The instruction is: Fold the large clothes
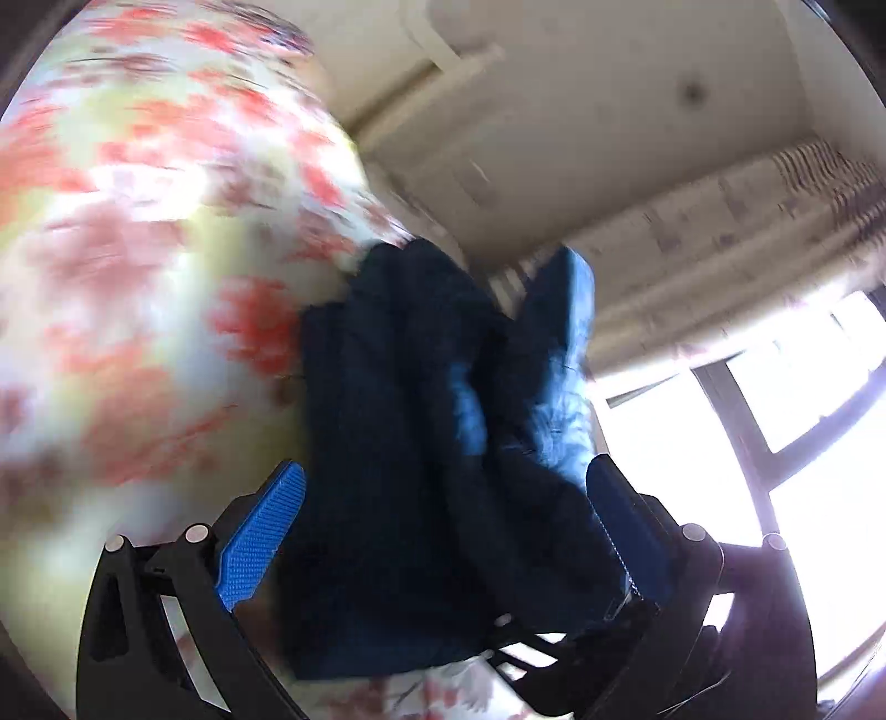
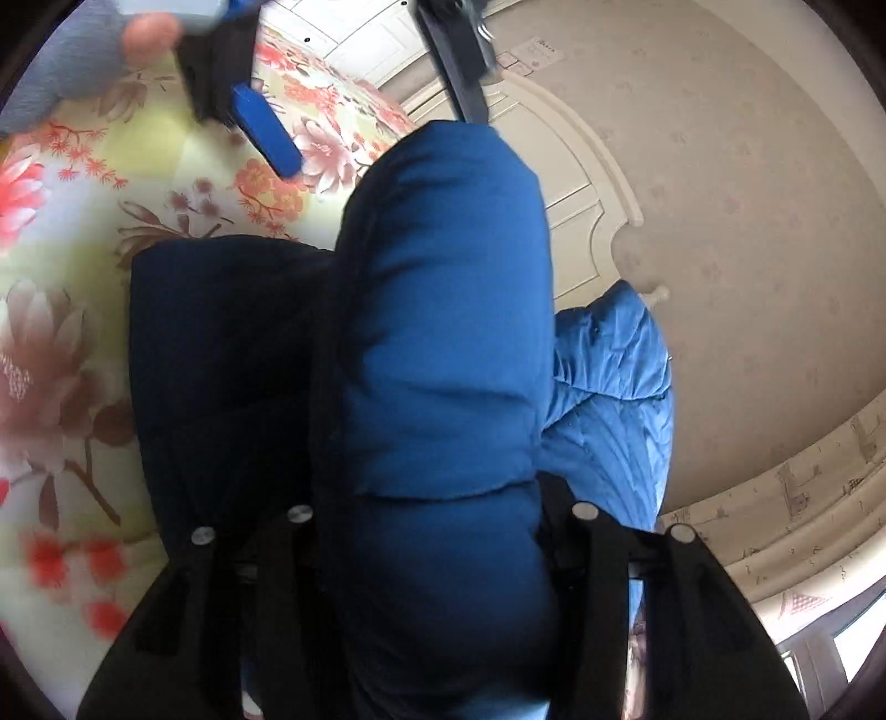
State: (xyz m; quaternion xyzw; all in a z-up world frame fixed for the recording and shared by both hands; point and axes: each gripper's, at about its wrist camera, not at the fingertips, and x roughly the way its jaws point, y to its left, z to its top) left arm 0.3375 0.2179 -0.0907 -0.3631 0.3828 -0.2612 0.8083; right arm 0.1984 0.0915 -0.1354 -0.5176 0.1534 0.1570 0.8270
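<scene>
In the left wrist view, the left tool (image 1: 443, 531) holds a bunched fold of the padded dark-blue quilted jacket (image 1: 421, 443) between its two black arms, the cloth filling the whole gap; the blue ribbed pad (image 1: 260, 537) on the left finger stands bare at the jacket's edge, so whether the pads actually press the cloth I cannot tell for certain, though the fabric rises out of the jaws and looks carried. A zip runs down the jacket's right side by the right finger. Behind it, on the left, lies the blurred floral bedspread (image 1: 138, 277), with red and pink blossoms on pale yellow-green; on the right are a cream wall and a bright window (image 1: 775, 415). In the right wrist view, the right tool (image 2: 443, 531) has a thick puffed roll of the same jacket (image 2: 443, 343) wedged between its arms, the pads hidden under cloth. At the far left of that view the other tool (image 2: 266, 133) hangs above the bedspread (image 2: 83, 277), a hand (image 2: 147, 30) in a grey-blue sleeve beside it.
</scene>
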